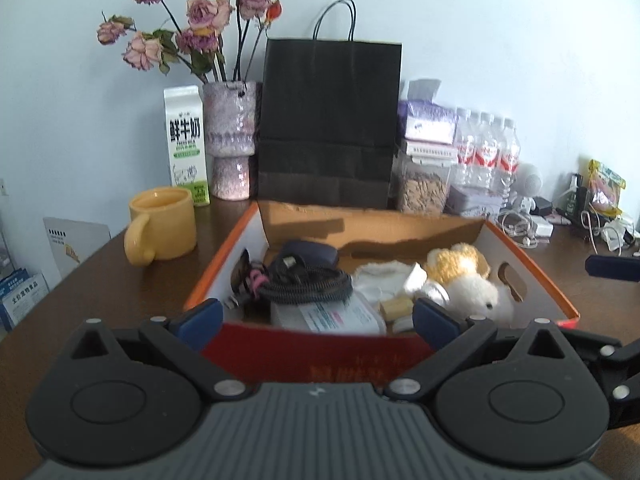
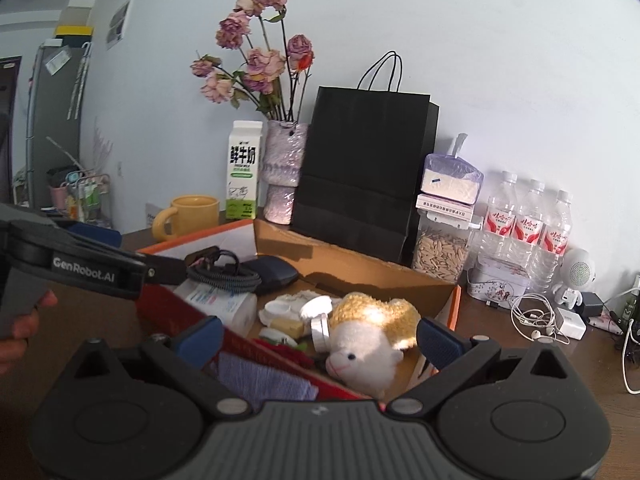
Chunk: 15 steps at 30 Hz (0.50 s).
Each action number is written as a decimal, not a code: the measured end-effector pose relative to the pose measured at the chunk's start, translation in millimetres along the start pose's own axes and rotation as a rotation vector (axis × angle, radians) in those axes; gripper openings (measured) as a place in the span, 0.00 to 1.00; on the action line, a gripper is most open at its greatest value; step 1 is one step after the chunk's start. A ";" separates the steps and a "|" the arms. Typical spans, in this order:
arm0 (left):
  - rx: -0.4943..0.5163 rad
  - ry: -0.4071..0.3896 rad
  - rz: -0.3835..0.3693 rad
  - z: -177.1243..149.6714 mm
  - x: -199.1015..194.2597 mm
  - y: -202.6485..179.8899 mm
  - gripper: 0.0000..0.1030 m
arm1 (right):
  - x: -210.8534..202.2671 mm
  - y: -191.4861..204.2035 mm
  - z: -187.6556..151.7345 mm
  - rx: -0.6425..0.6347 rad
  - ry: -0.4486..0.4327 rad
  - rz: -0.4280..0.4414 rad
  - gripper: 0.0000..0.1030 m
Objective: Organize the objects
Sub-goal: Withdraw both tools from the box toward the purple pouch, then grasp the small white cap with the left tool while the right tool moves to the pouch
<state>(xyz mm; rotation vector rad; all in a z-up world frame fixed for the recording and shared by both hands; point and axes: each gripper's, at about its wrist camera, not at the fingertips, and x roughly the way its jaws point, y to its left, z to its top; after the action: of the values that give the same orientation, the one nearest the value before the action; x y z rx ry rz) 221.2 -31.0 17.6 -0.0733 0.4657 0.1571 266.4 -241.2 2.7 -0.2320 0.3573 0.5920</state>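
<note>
both grippers point(image 1: 318, 316) point(image 2: 320, 340) just before box point(image 1: 552, 300)

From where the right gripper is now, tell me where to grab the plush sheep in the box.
Grip the plush sheep across its white head, coming down from above. It lies on its side, face toward the right gripper, whose jaws are open. The head is rounded, soft and exposed; the yellow body sits against a small round jar, so that end is more crowded.

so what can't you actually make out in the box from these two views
- Small items under the plush sheep: right wrist view, the sheep covers them.
- Label on the white package: left wrist view, blurred, partly under the black cable.
- Box near wall lettering: left wrist view, cut off by the gripper body.
</note>
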 end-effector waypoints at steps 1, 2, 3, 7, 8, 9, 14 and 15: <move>-0.002 0.012 0.002 -3.9 0.2 -2.1 1.00 | -2.5 -2.1 -2.6 0.004 0.006 0.008 1.00; -0.004 0.023 0.004 -6.6 0.7 -3.8 1.00 | -4.7 -3.6 -4.8 0.008 0.012 0.017 1.00; -0.007 0.032 0.003 -8.6 0.9 -5.4 1.00 | -6.8 -5.3 -7.4 0.011 0.017 0.027 1.00; -0.002 0.067 -0.015 -15.9 1.1 -12.9 1.00 | -14.0 -7.4 -18.3 0.006 0.048 0.042 1.00; 0.007 0.075 -0.023 -18.3 0.8 -15.7 1.00 | -16.4 -8.7 -21.9 0.006 0.057 0.045 1.00; 0.016 0.082 -0.030 -20.6 0.6 -18.6 1.00 | -18.5 -9.8 -25.2 0.005 0.066 0.047 1.00; 0.048 0.124 -0.059 -33.3 3.0 -31.9 1.00 | -26.6 -19.4 -44.0 0.023 0.115 0.044 1.00; 0.050 0.132 -0.062 -35.3 3.5 -33.2 1.00 | -27.5 -20.8 -46.9 0.029 0.125 0.042 1.00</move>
<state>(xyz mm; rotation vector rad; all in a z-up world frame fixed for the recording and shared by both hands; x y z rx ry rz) 214.3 -66.9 -14.4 -0.0496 0.5979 0.0803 245.1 -286.5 -27.0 -0.2352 0.4920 0.6145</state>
